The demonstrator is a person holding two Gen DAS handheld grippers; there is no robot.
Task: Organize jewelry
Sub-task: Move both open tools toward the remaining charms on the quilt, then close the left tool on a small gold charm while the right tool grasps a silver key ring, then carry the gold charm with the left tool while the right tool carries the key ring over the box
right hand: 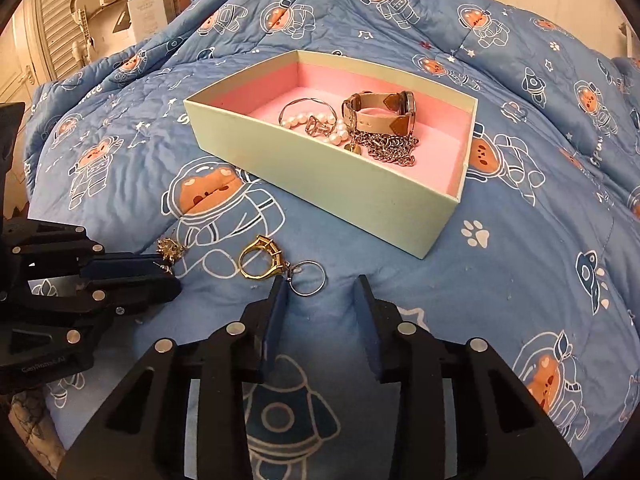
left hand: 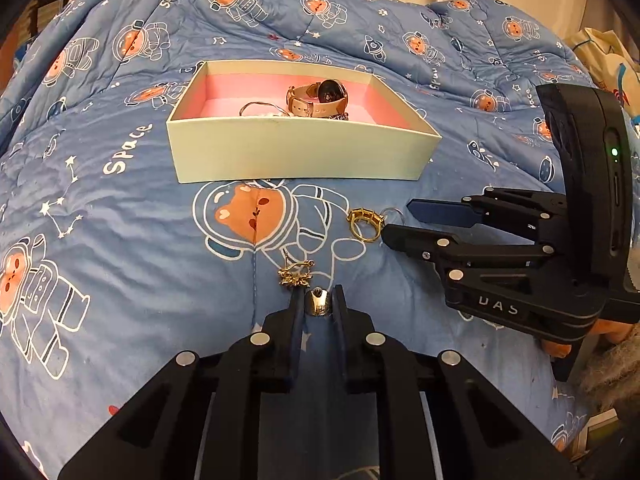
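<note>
A pale green box (left hand: pixel 296 160) with a pink lining sits on the bed and holds a watch (left hand: pixel 320 98), a pearl bracelet (right hand: pixel 316 122), a silver chain (right hand: pixel 390 148) and a thin ring. My left gripper (left hand: pixel 318 296) is shut on a small shiny metal piece (left hand: pixel 317 303). A gold earring (left hand: pixel 296 274) lies just ahead of its tips; I cannot tell whether the two are joined. A gold ring (right hand: pixel 260 260) and a silver ring (right hand: pixel 308 278) lie on the quilt. My right gripper (right hand: pixel 322 292) stands open, with the silver ring just ahead of its left finger.
A blue quilt (left hand: pixel 120 260) printed with astronaut bears covers the bed and rises in folds behind the box. My two grippers are close, with the left gripper (right hand: pixel 170 274) beside the rings. A hand (left hand: pixel 560 346) holds the right gripper. A white carton (right hand: pixel 146 4) stands at the back left.
</note>
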